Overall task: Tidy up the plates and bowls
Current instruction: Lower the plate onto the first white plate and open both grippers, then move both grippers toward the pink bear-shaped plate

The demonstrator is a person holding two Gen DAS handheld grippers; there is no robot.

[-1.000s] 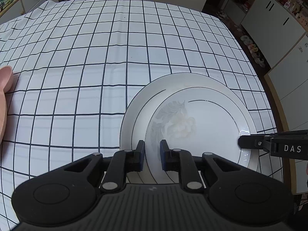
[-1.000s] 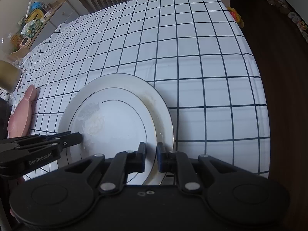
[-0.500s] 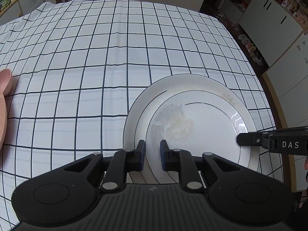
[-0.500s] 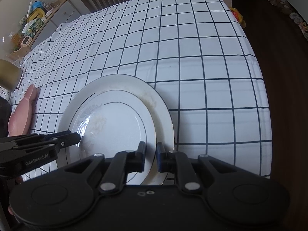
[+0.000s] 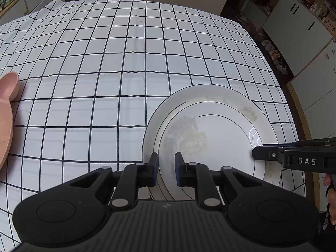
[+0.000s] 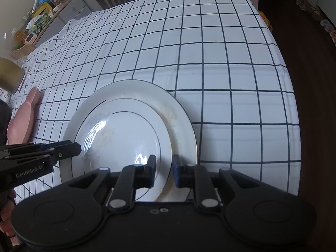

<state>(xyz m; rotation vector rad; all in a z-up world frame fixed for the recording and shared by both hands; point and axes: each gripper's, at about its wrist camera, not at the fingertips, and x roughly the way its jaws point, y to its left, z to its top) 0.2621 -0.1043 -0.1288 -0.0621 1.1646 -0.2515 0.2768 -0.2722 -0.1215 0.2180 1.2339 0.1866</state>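
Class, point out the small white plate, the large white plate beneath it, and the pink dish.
small white plate (image 5: 220,138), left wrist view, centre well
large white plate (image 6: 182,124), right wrist view, right rim
pink dish (image 6: 23,126), right wrist view, upper surface

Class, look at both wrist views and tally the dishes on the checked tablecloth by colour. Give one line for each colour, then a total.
White plates: 2, a small plate stacked on a large plate
Pink dishes: 1, the pink dish at the left edge
Total: 3
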